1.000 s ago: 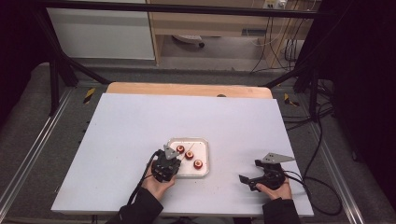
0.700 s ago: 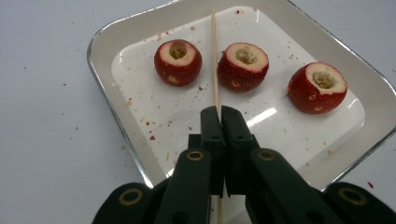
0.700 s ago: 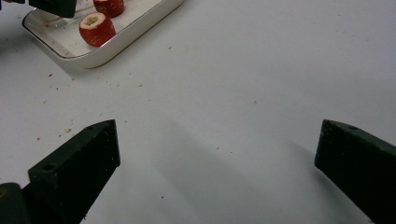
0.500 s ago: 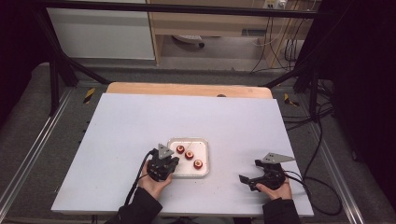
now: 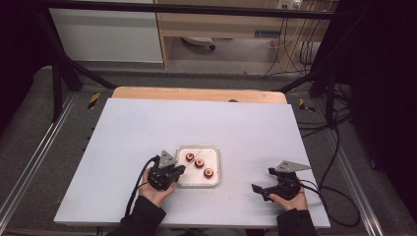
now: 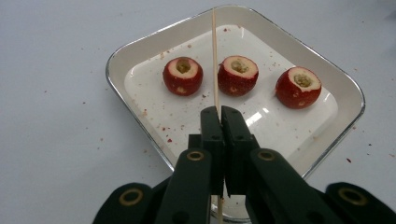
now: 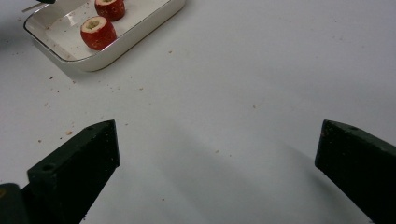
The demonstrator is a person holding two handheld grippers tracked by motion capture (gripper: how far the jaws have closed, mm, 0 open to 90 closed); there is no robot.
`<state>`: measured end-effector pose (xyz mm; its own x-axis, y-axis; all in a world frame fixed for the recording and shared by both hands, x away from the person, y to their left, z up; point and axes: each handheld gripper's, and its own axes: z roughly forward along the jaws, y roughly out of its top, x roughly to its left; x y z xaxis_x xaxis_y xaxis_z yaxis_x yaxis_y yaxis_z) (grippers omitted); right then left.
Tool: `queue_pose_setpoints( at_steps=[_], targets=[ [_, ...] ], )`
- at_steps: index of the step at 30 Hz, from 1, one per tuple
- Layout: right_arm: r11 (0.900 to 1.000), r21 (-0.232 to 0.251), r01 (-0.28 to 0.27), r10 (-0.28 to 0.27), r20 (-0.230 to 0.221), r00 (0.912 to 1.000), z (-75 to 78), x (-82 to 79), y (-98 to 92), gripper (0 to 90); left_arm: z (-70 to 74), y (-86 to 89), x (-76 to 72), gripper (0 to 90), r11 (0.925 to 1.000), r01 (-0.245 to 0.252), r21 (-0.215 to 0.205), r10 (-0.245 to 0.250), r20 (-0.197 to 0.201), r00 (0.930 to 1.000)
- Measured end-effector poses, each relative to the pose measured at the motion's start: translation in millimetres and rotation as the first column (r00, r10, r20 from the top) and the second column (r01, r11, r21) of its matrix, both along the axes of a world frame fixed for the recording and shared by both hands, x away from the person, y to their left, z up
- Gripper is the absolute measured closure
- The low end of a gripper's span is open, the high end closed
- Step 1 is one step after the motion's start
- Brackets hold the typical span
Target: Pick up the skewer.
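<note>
The left tool [image 6: 219, 116] was clamped on a thin skewer [image 6: 215, 60], whose long axis ran out over the tray [image 6: 140, 60], passing between two of three cored red fruits [image 6: 183, 75]. The right tool [image 7: 215, 154] gaped wide, well right of the tray.

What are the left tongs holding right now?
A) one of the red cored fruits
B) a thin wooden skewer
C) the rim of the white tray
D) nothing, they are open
B: in the left gripper view the left tongs are shut on a thin wooden skewer that runs up over the white tray, while the three red fruits, such as the middle one, lie loose in the tray.
</note>
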<state>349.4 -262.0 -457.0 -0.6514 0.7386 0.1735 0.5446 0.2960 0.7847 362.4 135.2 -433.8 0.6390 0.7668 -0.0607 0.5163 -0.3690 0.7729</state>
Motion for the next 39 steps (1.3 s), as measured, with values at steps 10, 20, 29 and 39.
queue_pose_setpoints(
  at_steps=[10, 20, 29, 39],
  targets=[
    [0.999, -0.045, -0.008, 0.009, 0.027, 0.9996, 4.5, -1.1, 9.9, 0.5, 5.2, 3.1, -2.7, 88.3, 0.9986, 0.052, -0.010, -0.052, 0.015, 0.9985],
    [0.993, -0.113, -0.032, 0.039, 0.060, 0.9974, 10.5, -2.6, 25.0, 0.9, 13.1, 1.8, -6.1, 88.3, 0.9957, 0.093, -0.008, -0.092, 0.038, 0.9950],
    [0.976, -0.205, -0.070, 0.092, 0.099, 0.9909, 20.4, -4.0, 45.5, 1.5, 20.3, -5.4, -7.7, 88.3, 0.9868, 0.162, 0.014, -0.162, 0.030, 0.9863],
    [0.950, -0.289, -0.116, 0.163, 0.146, 0.9757, 31.6, -5.5, 68.1, 4.8, 26.0, -16.3, -6.9, 88.3, 0.9704, 0.238, 0.042, -0.238, 0.004, 0.9712]
  ],
)
